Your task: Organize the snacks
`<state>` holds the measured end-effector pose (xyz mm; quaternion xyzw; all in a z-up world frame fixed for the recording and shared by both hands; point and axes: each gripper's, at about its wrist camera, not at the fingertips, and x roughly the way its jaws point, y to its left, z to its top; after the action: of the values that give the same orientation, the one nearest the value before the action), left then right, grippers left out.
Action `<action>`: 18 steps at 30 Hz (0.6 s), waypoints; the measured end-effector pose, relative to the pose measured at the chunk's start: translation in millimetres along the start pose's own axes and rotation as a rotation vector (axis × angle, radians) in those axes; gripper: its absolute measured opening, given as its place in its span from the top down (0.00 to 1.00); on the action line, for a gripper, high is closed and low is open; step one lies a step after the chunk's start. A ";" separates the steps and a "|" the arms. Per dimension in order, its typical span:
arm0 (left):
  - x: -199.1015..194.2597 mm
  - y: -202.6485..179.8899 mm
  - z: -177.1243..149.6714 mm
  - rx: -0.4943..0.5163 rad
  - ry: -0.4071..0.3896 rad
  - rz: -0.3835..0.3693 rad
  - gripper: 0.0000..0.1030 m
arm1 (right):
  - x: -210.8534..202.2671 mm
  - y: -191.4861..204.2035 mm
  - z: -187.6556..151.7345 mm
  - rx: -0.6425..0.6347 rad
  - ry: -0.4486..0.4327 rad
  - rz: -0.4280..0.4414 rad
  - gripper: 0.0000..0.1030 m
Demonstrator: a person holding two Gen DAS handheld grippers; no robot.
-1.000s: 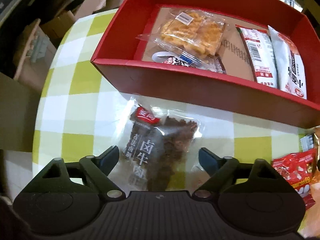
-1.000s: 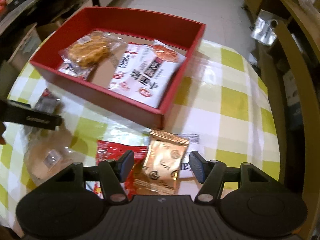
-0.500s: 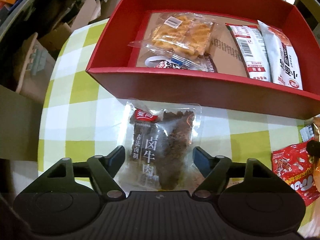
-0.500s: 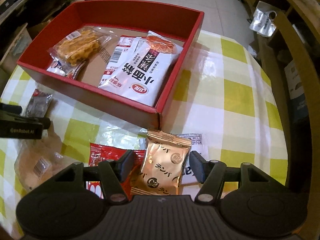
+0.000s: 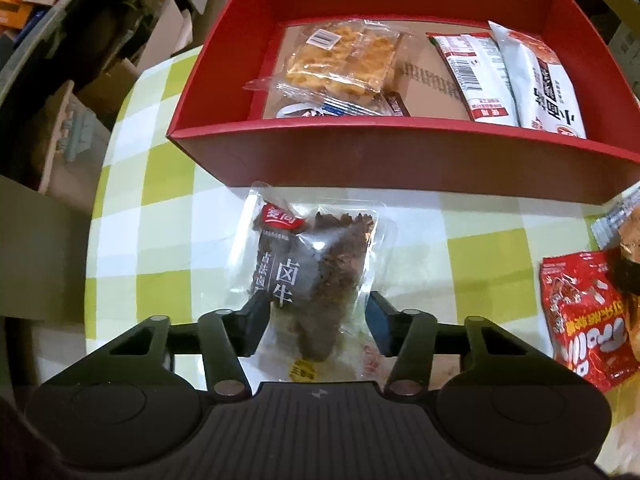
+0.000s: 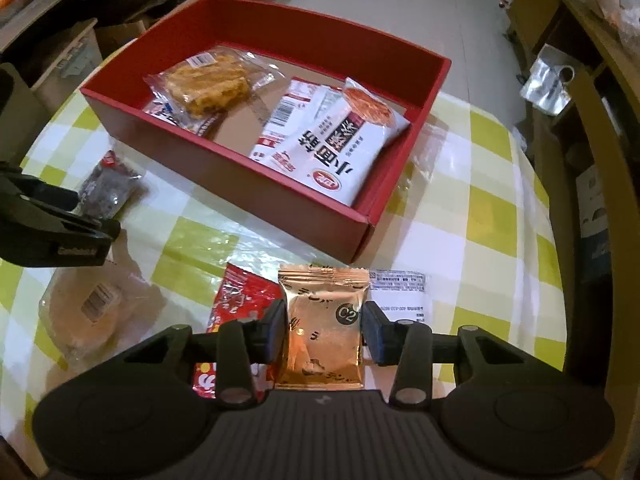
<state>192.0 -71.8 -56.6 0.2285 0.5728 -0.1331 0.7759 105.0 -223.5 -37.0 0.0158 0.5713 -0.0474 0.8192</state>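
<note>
A red box (image 5: pixel 400 160) on the checked table holds a clear pack of yellow crackers (image 5: pixel 344 60) and white snack packs (image 5: pixel 536 80). My left gripper (image 5: pixel 316 316) has closed on a clear pack of dark beef jerky (image 5: pixel 316 264) lying in front of the box. My right gripper (image 6: pixel 324 328) has closed on a gold foil snack packet (image 6: pixel 324 328), which lies over a red snack bag (image 6: pixel 236 300). The box also shows in the right wrist view (image 6: pixel 248 184), with the jerky pack (image 6: pixel 108 188) to its left.
A clear pack with a pale round snack (image 6: pixel 92 312) lies at the left near my left gripper (image 6: pixel 52 236). A white labelled pack (image 6: pixel 400 280) lies under the gold packet. Cardboard boxes (image 5: pixel 80 120) stand beyond the table's left edge, a wooden chair (image 6: pixel 600 200) on the right.
Both grippers have narrowed: the left jaws closed onto the jerky pack, the right jaws onto the gold packet. Both moved slightly forward over their packs.
</note>
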 end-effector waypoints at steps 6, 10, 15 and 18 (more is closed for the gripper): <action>-6.0 7.2 -2.8 -0.028 -0.003 -0.013 0.51 | -5.4 3.1 -2.5 -0.012 -0.011 0.005 0.53; -6.8 17.0 -2.1 -0.056 -0.005 -0.027 0.52 | -7.3 1.5 -3.7 -0.011 -0.013 0.014 0.53; -4.0 30.2 2.0 -0.086 -0.023 -0.031 0.14 | -4.5 -1.3 -6.0 -0.009 -0.002 0.018 0.53; 3.8 38.5 6.0 -0.089 -0.016 -0.032 0.13 | -1.6 -3.6 -5.9 -0.007 0.004 0.017 0.53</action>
<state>216.2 -41.5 -51.0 0.1833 0.5754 -0.1218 0.7877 98.6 -226.5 -37.4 0.0179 0.5727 -0.0387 0.8186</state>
